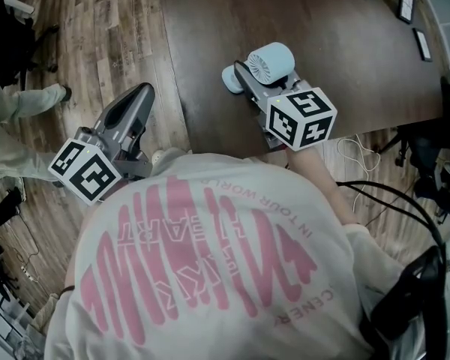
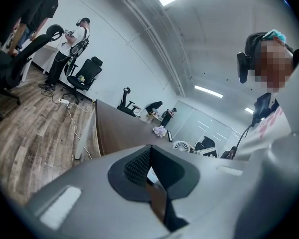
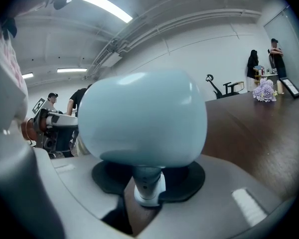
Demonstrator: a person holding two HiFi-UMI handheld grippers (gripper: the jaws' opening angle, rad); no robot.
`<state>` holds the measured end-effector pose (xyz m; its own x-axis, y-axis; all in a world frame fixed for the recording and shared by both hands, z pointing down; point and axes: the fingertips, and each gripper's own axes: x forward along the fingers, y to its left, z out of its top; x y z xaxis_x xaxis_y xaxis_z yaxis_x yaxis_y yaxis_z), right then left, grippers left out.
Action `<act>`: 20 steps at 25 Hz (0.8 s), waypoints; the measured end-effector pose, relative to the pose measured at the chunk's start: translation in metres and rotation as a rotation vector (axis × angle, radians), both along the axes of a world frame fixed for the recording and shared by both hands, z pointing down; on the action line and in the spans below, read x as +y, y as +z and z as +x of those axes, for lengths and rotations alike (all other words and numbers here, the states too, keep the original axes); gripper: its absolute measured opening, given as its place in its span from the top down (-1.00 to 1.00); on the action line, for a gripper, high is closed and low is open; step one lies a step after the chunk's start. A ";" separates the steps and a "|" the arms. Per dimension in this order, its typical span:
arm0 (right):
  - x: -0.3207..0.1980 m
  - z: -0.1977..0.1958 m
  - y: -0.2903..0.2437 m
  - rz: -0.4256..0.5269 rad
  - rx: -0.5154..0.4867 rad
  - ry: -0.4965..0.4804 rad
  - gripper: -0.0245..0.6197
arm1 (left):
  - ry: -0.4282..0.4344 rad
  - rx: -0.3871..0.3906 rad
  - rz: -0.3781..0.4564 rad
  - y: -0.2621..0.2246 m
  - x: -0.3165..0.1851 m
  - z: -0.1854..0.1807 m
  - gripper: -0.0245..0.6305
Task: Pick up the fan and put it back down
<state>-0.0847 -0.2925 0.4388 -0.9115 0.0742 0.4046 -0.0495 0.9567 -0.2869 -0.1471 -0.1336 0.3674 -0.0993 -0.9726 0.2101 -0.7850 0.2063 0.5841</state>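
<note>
Big dark table [image 1: 345,58] ahead, wood floor [image 1: 112,28] beside it. Left gripper [image 1: 141,94] hangs over the floor, jaws pressed together on nothing. Right gripper [image 1: 245,79] is clamped on the stem of the pale blue fan [image 1: 271,60], at the table's near edge.

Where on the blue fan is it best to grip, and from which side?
Grip the thin neck under the round head of the fan, coming from the near edge of the table, as the right gripper does. The head is probably too wide for the jaws; the neck fits between them.
</note>
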 end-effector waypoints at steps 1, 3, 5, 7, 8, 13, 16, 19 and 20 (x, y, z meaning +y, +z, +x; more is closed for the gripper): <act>0.001 0.000 0.000 0.000 0.000 -0.001 0.48 | 0.000 -0.001 0.002 0.000 0.001 0.000 0.88; 0.005 0.000 0.001 0.004 0.003 -0.003 0.48 | 0.002 -0.005 0.004 -0.001 0.004 0.001 0.88; 0.008 0.000 0.001 0.013 0.010 -0.011 0.48 | 0.004 -0.008 0.007 -0.002 0.005 0.002 0.88; 0.009 0.000 0.002 0.026 0.018 -0.021 0.47 | 0.002 -0.009 0.010 -0.003 0.005 0.003 0.88; 0.009 0.000 0.003 0.031 0.020 -0.023 0.48 | 0.000 -0.009 0.010 -0.004 0.005 0.004 0.88; 0.009 0.003 0.003 0.031 0.028 -0.024 0.47 | -0.011 -0.012 0.013 -0.005 0.008 0.004 0.88; 0.011 0.003 0.003 0.034 0.033 -0.029 0.47 | -0.011 -0.015 0.015 -0.005 0.009 0.005 0.88; 0.014 0.004 0.005 0.036 0.038 -0.038 0.47 | -0.012 -0.014 0.016 -0.005 0.010 0.007 0.88; 0.015 0.004 0.005 0.036 0.039 -0.043 0.47 | -0.013 -0.013 0.016 -0.005 0.010 0.007 0.88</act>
<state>-0.0811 -0.2775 0.4440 -0.8911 0.0975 0.4432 -0.0187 0.9679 -0.2506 -0.1399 -0.1235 0.3628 -0.1150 -0.9744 0.1932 -0.7899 0.2076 0.5769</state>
